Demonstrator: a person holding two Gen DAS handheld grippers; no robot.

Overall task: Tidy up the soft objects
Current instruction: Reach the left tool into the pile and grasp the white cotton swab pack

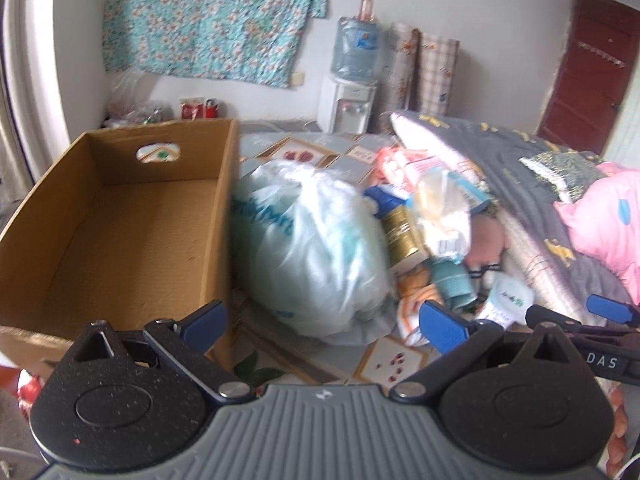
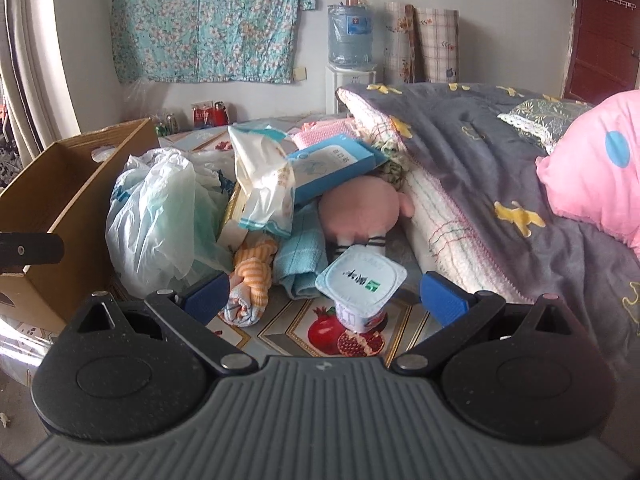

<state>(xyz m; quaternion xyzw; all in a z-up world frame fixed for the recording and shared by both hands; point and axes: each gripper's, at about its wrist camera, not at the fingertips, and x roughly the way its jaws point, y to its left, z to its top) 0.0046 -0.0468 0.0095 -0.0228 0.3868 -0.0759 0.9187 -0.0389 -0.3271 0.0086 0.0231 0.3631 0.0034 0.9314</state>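
Both grippers, our left gripper (image 1: 324, 322) and right gripper (image 2: 325, 298), spread wide, grasping nothing; cardboard box (image 1: 120, 216) left of frame, yogurt cup (image 2: 360, 286) lower center

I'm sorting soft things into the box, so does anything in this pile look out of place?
Yes. A sealed yogurt cup stands in front of the pink plush toy, and a gold carton lies in the pile: neither is soft. The cardboard box holds nothing.
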